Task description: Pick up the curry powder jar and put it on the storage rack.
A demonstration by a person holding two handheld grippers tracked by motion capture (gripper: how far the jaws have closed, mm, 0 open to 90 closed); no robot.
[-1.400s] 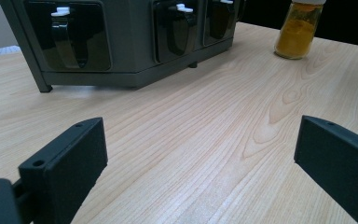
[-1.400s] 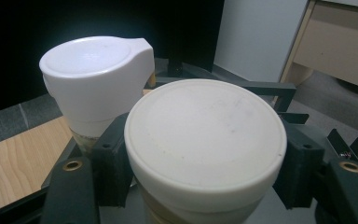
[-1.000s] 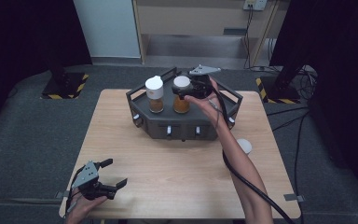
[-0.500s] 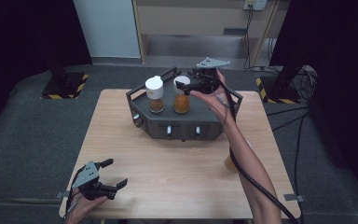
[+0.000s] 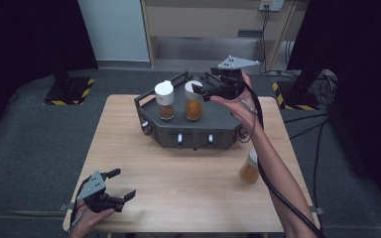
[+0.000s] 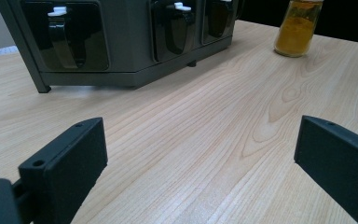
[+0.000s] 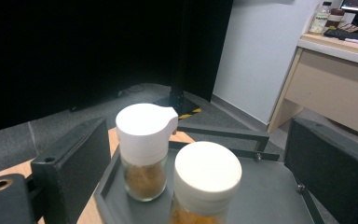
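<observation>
Two jars stand side by side on the top deck of the rack, which sits at the far middle of the table: the near jar toward the rack's centre, the far jar just to its left, the two close but whether touching cannot be told. A third jar of yellow powder stands alone near the table's right edge. The right gripper is seen just beside the near jar's cap, jaws released and just opened wider, with nothing pressed between them; in the right gripper view the near jar sits below and between the black jaws, not gripped. The left gripper rests at the near left corner, jaws spread on nothing. The jars are judged glass with smooth white plastic caps: light, rigid, breakable, likely slippery on the cap. A hold on the glass body below the cap is judged safer than on the cap itself. The raised rail around the deck must be cleared by lifting straight up. Open room lies across the table's near half and left side; the cable along the right forearm may snag the third jar.
</observation>
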